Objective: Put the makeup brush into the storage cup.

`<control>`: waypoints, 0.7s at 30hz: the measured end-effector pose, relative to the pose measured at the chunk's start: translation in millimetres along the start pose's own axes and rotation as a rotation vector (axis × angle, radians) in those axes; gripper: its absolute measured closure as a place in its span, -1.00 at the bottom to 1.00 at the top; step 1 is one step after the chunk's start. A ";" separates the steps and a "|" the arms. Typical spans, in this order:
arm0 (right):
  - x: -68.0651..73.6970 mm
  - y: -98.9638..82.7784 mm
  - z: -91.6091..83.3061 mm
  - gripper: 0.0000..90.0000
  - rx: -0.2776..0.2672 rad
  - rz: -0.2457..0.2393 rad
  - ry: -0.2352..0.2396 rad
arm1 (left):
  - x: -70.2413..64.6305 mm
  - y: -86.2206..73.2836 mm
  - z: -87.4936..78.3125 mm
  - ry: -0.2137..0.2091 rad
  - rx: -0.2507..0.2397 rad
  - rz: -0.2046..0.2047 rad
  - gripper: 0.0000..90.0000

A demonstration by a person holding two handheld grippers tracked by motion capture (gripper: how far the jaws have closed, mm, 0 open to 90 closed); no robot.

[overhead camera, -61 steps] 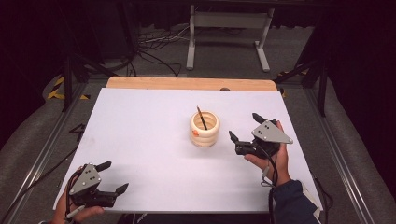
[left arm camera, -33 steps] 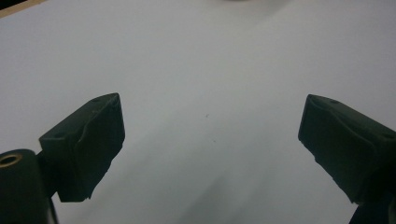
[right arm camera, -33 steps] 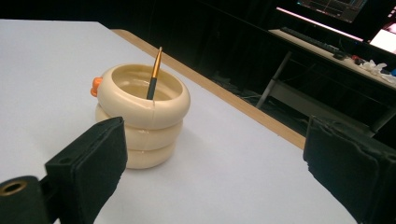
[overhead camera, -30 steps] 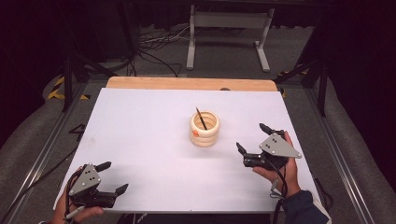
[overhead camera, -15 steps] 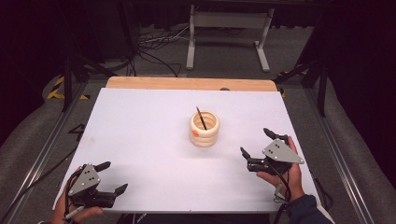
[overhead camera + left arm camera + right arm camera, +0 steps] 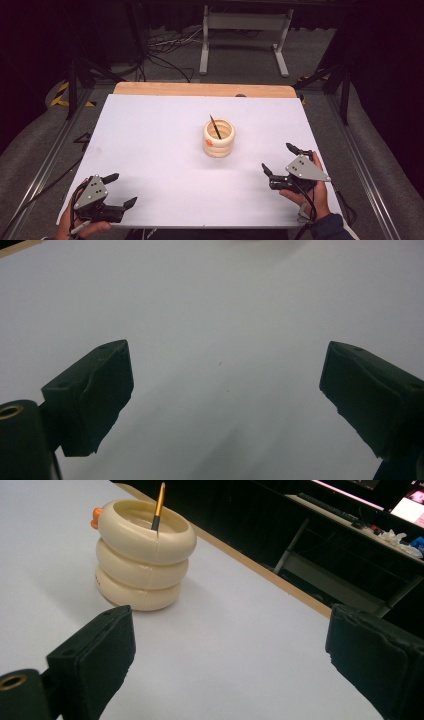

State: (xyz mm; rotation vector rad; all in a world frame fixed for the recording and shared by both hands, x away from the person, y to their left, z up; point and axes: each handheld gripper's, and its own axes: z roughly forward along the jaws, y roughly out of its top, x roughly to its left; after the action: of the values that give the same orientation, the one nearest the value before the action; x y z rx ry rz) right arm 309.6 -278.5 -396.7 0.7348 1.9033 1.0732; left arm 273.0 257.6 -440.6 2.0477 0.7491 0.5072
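While both claws gape, ribbed glossy cream holder (image 6: pixel 218 138), slim pencil (image 6: pixel 215 127) inside

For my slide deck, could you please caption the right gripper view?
Open right gripper facing a ringed cream holder with a pencil inside.

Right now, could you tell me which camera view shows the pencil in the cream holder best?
The right gripper view: the pencil stands close and sharp, leaning in the ringed cream holder. The high view shows it small and dark, from above. The left gripper view faces bare table.
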 end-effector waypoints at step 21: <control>-7.7 -23.2 -20.4 -0.88 0.031 0.011 0.017 | 0.9 0.3 -0.3 0.011 -0.002 0.005 -0.83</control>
State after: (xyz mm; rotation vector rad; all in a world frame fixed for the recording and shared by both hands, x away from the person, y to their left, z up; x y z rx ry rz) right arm 293.7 -303.7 -408.0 0.7567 1.9359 1.0621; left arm 273.6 258.2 -440.1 2.0470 0.7505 0.5221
